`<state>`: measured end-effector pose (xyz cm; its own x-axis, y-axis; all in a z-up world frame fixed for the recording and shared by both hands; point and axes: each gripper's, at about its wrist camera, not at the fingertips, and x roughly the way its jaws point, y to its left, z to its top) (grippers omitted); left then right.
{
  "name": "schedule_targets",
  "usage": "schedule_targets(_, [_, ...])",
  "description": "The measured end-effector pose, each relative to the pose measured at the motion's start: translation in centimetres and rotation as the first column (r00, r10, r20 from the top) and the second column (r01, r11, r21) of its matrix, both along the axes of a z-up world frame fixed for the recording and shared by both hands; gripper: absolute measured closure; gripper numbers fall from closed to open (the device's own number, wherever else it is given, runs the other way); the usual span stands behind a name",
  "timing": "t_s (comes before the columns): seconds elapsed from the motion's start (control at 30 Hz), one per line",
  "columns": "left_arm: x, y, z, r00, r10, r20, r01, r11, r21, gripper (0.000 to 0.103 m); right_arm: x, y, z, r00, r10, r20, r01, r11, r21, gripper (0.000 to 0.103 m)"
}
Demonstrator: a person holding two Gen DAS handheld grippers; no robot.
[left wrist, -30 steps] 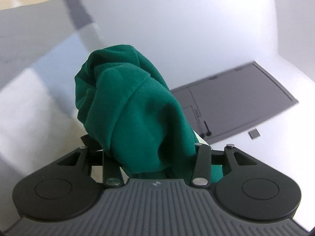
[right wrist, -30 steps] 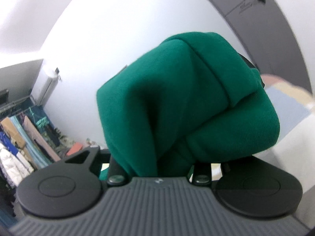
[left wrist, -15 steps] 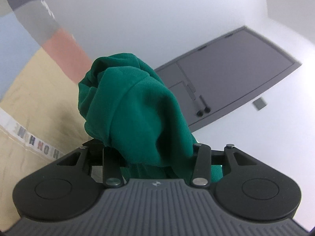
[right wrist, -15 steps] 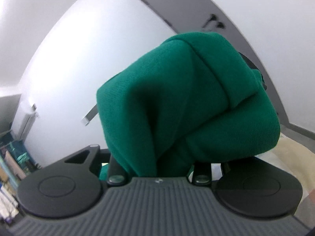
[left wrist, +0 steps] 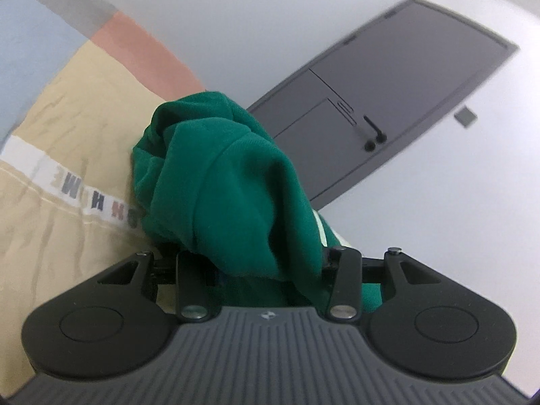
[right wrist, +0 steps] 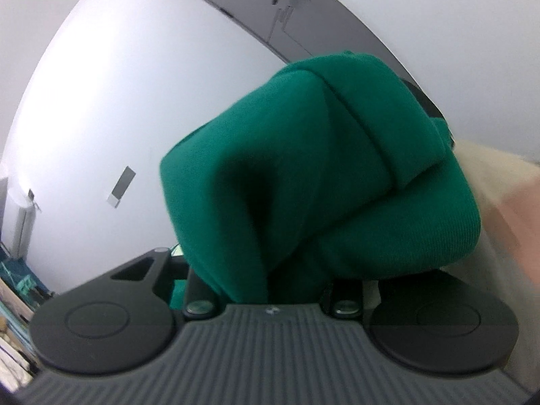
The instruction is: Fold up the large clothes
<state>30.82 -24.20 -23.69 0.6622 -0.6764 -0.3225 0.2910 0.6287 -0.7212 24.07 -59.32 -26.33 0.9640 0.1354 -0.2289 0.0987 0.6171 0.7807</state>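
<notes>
Green garment (left wrist: 229, 195) lowered, beige bedcover (left wrist: 60, 209) nearer

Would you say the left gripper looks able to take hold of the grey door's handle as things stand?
Probably not: the left gripper has its jaws full of bunched green garment, which also covers its tips, and the door handle sits well beyond it across the room.

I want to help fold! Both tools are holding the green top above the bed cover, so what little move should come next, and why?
Probably lower both tools a little further until the green garment touches the patchwork bed cover. The left tool and the right tool are each shut on a bunch of the cloth, so nothing lies flat yet, and a neat fold likely needs it spread out first.
</notes>
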Motion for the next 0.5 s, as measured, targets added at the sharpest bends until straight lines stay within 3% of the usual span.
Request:
schedule_targets(0.13, [-1.7,-0.5,-0.4,0.999,-0.003,0.047,-0.001,0.996,0.094,0.054,-0.3,-0.1,-2.7,0.999,-0.011,-0.044,0.012,1.0,0.027,0.061])
schedule_targets(0.37, [-3.5,0.1,-0.2,1.0,0.023,0.02,-0.025,0.995,0.092,0.054,-0.6,0.3,-3.8,0.998,-0.02,-0.06,0.022,0.999,0.036,0.059])
schedule_targets(0.43, [-3.1,0.0,0.0,0.999,0.03,-0.014,-0.029,0.996,0.089,0.045,0.6,0.0,-3.4,0.997,-0.028,-0.071,0.032,0.998,0.059,0.056])
schedule_targets(0.5, [-3.8,0.0,0.9,0.999,0.02,-0.048,-0.015,0.995,0.094,0.031,0.7,-0.1,-3.3,0.995,-0.042,-0.091,0.049,0.996,0.078,0.051])
